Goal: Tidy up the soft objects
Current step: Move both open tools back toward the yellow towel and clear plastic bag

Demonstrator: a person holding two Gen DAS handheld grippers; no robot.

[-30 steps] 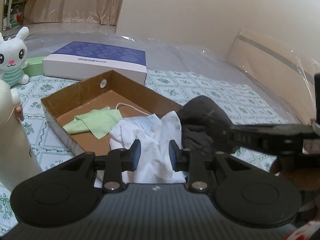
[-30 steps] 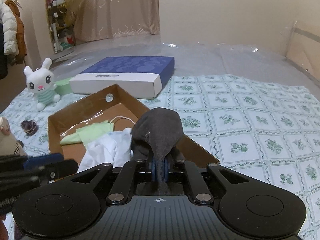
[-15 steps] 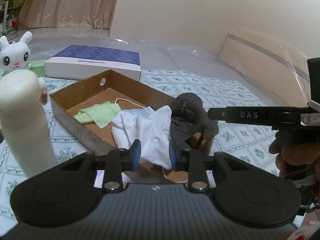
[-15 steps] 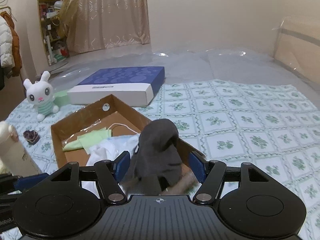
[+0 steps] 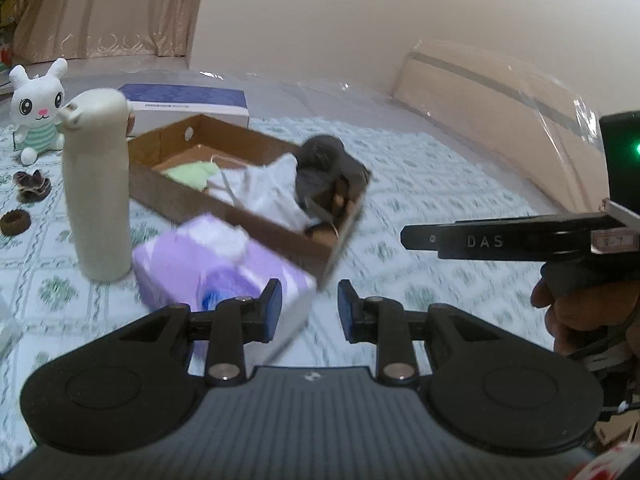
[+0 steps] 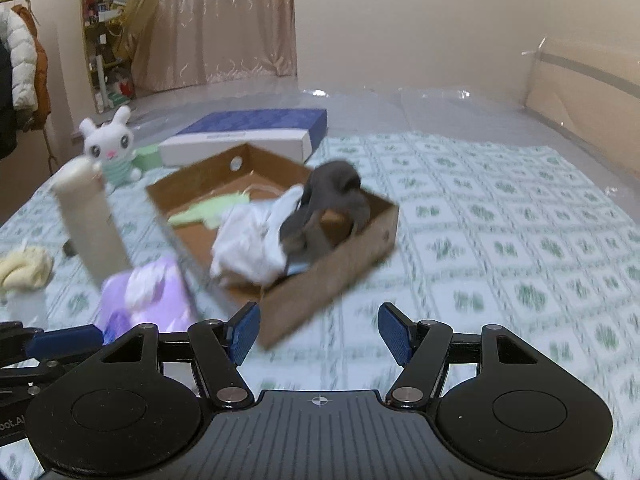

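Dark grey cloth (image 6: 324,204): it is lying inside the cardboard box (image 6: 340,280), draped over the near right corner and leaning on the white cloth; it is sitting well ahead of both grippers, touching neither.
White cloth (image 6: 256,240): it is bunching in the middle of the box, just left of the grey cloth and pressing against it.
Green cloth (image 6: 212,208): it is lying flat on the box floor toward the far left, beyond the white cloth.
Right gripper (image 6: 320,334): its blue-padded jaws are standing wide apart with nothing between them; they have just been opening. It is hovering over the patterned sheet (image 6: 500,220), in front of the box's near corner, clear of the grey cloth.
Left gripper (image 5: 309,310): its jaws are standing narrowly apart, gripping nothing; the left pad is showing in front of the purple tissue pack (image 5: 208,272), though contact cannot be told through the blur. The box with the cloths is lying ahead, beyond the pack.
Cream bottle (image 5: 100,188): it is standing upright left of the box, just behind the tissue pack.
Bunny toy (image 6: 110,150): it is sitting upright at the far left, beyond the bottle.
Blue-and-white box (image 6: 248,136): it is lying flat behind the cardboard box.
Cream scrunchie (image 6: 24,268): it is lying on the sheet, left of the bottle.
Person's hand (image 5: 584,320): it is gripping the right gripper's handle at the right edge of the left wrist view.
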